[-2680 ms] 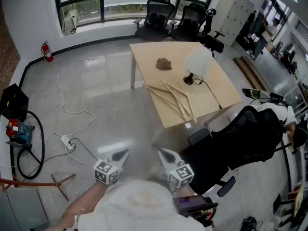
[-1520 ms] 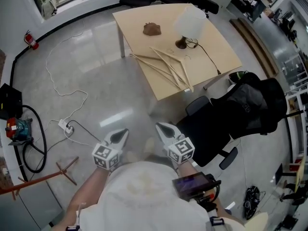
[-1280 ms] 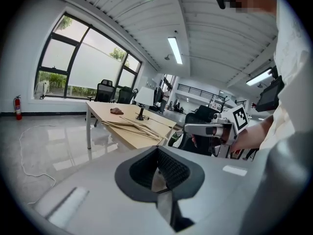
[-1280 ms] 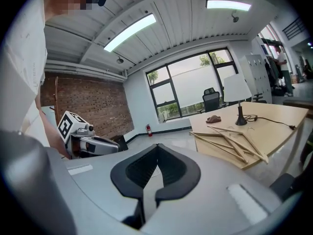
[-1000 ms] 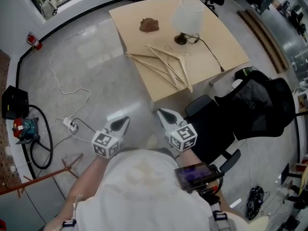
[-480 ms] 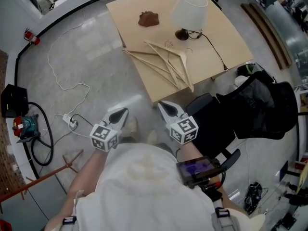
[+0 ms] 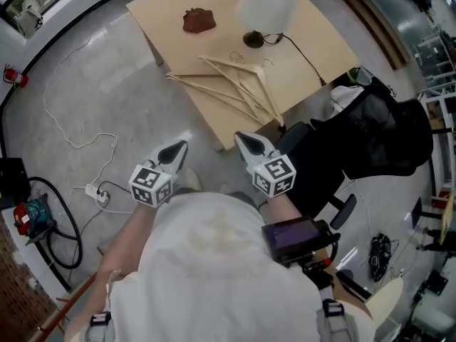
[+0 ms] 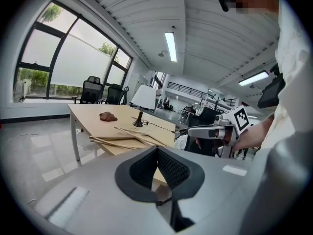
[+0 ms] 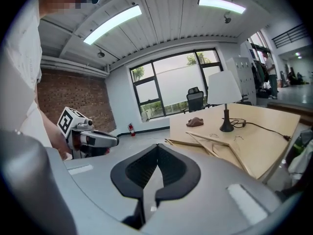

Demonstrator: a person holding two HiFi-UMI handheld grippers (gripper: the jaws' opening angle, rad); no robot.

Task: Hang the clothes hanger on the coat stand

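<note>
Clothes hangers (image 7: 229,85), several pale wooden ones, lay in a loose overlapping heap near the front edge of the surface (image 7: 317,40) in the head view. A lamp (image 7: 265,4) and a brown lump (image 7: 198,20) stood farther back on it. The left hand-held gripper (image 7: 177,149) and the right hand-held gripper (image 7: 247,142) hung side by side over the floor. They sat just short of the surface's near corner and touched nothing. A black office chair (image 7: 385,130) stood to the right.

In the left gripper view, the jaws were pressed together with nothing between them. The hangers lay ahead on the surface, well apart from the tips, and the other gripper showed at the right.

In the right gripper view, the jaws were likewise closed and empty. The hangers rested on the surface ahead to the right, in front of the lamp.
</note>
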